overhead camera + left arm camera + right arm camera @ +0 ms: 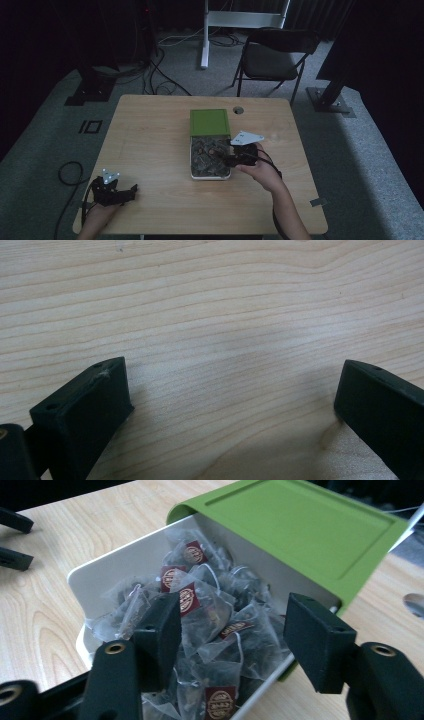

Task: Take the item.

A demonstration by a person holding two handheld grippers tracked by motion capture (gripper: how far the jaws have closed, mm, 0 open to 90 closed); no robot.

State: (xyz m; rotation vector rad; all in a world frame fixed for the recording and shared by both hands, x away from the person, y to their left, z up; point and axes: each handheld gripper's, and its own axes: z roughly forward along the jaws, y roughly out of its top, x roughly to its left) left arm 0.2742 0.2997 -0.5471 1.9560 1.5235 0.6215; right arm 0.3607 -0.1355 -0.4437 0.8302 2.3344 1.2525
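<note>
Tea bags (210, 625) heaped in white box (192, 161), green lid (210, 122) slid back, mid-desk (150, 150). Right gripper (232, 625) poised above, jaws part-spread, unpinched; pick step; next: descend, pinch one. Left gripper (131, 192) idle, jaws spread.

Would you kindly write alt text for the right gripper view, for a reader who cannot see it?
The right hand-held gripper hangs over a white box full of pyramid tea bags, its two black jaws apart with the bags between them. The green lid is slid back, half off the box, on a pale wooden table.
</note>
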